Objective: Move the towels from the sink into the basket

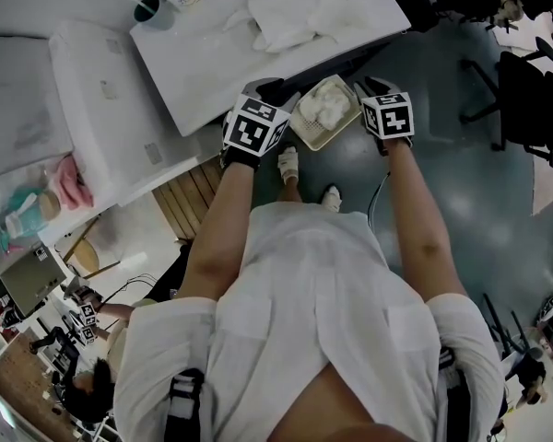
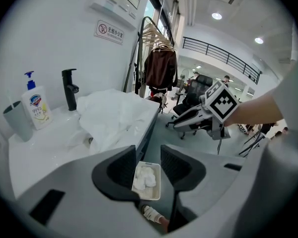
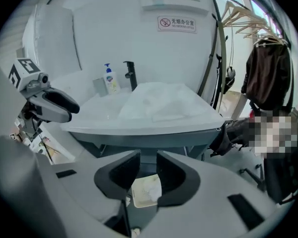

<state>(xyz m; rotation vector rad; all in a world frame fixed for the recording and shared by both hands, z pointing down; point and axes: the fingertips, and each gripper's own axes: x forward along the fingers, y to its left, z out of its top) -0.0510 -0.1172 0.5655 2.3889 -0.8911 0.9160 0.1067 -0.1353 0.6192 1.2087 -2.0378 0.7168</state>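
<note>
So the towels [image 1: 300, 12] are mostly still up top: a rumpled white heap draped over the sink [image 1: 198, 67], reaching toward its front edge. One white wad [image 1: 330, 104] is already down in the basket [image 1: 310, 136], which sits on the floor just in front of the sink, right by the person's shoes [image 1: 288, 162].

Both grippers hang over the basket, one on each side. The left gripper [image 2: 149, 152] has its fingers apart with nothing between them – you just see the basket through the gap. The right gripper [image 3: 148, 157] is the same, fingers spread and empty, nothing pinched.

What I'd worry about:
- The heap looks like overlapping layers, so pinching one fold could drag the rest over the edge onto the floor.
- The basket is low and looks light, with feet beside it. A nudge from a shoe or a gripper could shift it, and a towel let go from sink height could miss.

Writing-wise there's not much. The wall sign [image 2: 109, 31] has a red prohibition circle and a line of characters too small for me to read. The pump bottle [image 2: 36, 108] by the faucet [image 2: 69, 88] has a blue-and-red logo – I can't make out the brand.
</note>
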